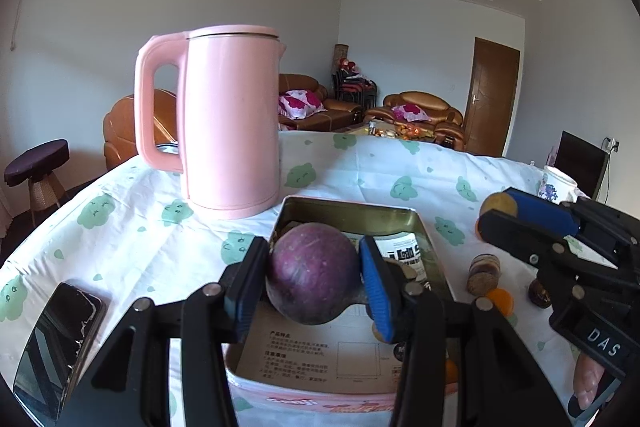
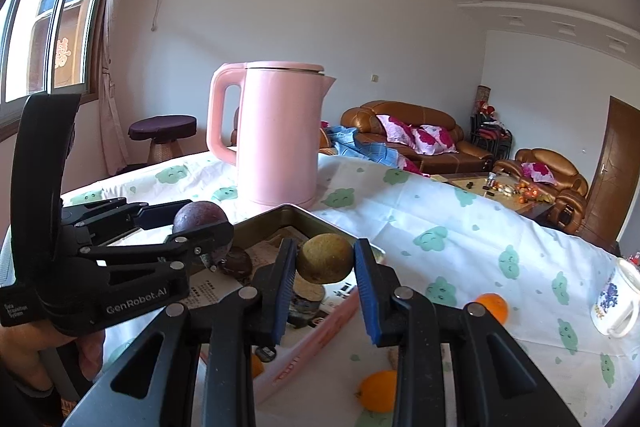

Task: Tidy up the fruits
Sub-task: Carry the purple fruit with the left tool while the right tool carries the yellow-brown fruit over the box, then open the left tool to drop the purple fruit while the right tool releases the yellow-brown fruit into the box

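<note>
Two round fruits hang over the open gold-lined rectangular tin box: the left gripper clamps a dark purple passion fruit; the right gripper pinches a brownish-green round fruit. Either could roll out if released high; the crowded claws may knock together.

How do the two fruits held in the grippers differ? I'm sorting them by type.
The purple fruit is dark purple; the brown fruit is dull yellow-brown. The purple fruit looks larger between its pads than the brown fruit does. The left gripper holds the purple fruit; the right gripper holds the brown one. Both are round, clamped, and above the tin box.
</note>
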Demonstrator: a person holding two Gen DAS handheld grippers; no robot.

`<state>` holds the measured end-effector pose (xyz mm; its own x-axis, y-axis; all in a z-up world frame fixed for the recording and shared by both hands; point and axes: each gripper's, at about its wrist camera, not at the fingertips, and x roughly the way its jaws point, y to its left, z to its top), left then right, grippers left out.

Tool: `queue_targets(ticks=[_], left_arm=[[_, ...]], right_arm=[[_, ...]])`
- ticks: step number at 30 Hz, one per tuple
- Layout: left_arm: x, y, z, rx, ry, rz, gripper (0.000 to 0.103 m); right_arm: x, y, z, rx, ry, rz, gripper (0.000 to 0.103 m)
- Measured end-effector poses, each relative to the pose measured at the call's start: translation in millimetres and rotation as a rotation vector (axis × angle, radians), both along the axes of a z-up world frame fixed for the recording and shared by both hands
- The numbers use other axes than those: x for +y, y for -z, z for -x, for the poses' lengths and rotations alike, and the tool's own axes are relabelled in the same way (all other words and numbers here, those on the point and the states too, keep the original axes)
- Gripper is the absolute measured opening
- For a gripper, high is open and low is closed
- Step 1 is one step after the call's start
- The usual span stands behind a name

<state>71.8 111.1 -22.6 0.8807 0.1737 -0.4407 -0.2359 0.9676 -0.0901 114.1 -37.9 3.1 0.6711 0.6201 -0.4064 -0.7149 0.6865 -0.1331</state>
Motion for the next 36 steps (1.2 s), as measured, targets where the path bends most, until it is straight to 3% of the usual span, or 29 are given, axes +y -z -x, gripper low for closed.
queue_targets(ticks=[36], left_arm=[[10, 11, -13, 0.106, 0.020, -0.032, 0.048]], right_arm=[[38, 37, -11, 0.124, -0.057, 0.064, 0.031]])
